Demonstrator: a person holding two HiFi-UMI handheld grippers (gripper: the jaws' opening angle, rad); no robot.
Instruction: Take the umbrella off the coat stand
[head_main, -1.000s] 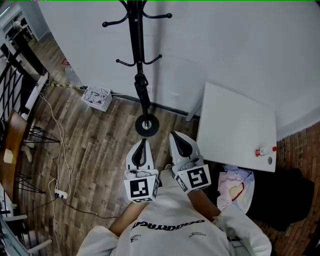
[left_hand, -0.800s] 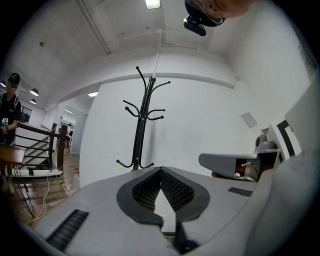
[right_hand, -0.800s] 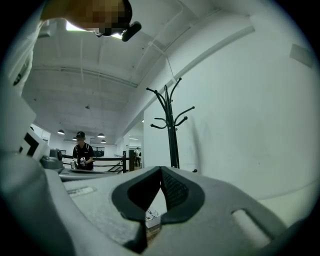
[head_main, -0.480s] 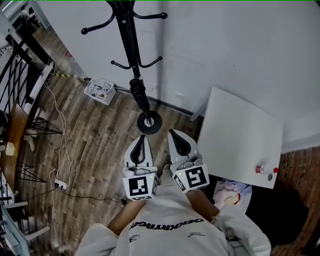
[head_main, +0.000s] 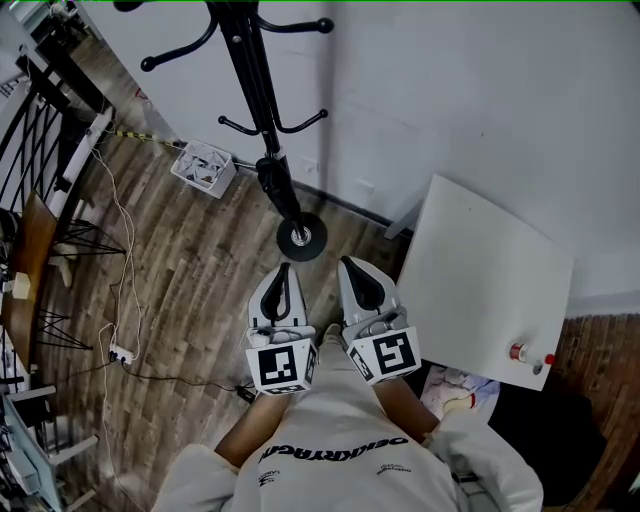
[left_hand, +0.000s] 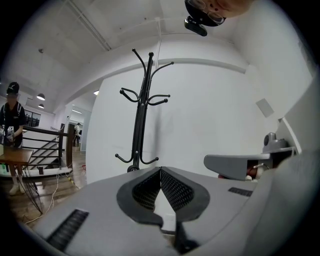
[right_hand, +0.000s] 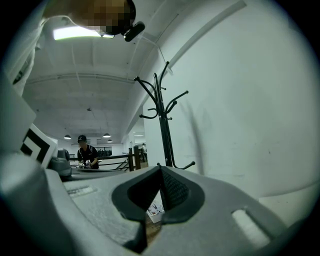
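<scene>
"What's closest to you?"

"The person's white shirt (head_main: 340, 462). There's dark lettering across it, but it's upside down from here and I can't read it. Just past that are the left cube (head_main: 280, 367) and the right cube (head_main: 386, 355). They carry black-and-white square patterns and no words."

"And the tongs?"

"The left gripper (left_hand: 160, 170) has its jaws pressed together with nothing between them. The right gripper (right_hand: 161, 168) is the same, tips meeting and empty. They sit side by side over the wooden floor (head_main: 190, 280), pointing at the wall."

"Where's the umbrella?"

"The umbrella (head_main: 279, 188) is on the coat stand (head_main: 250, 80). It's black and folded slim, so it's easy to miss against the pole. It hangs low, below the lowest hooks and above the round base (head_main: 300, 237). Neither gripper touches it."

"Any labels further off?"

"None that I can read. On the right is a white table (head_main: 470, 260) with a small red-capped thing (head_main: 520, 352) near its corner. On the left, by the wall, a white crate (head_main: 203, 165) has print too small to make out. A cable (head_main: 122, 250) runs to a power strip (head_main: 120, 355). Farthest back are a black railing (head_main: 40, 130) and a bystander (left_hand: 10, 117) in a dark cap."
</scene>
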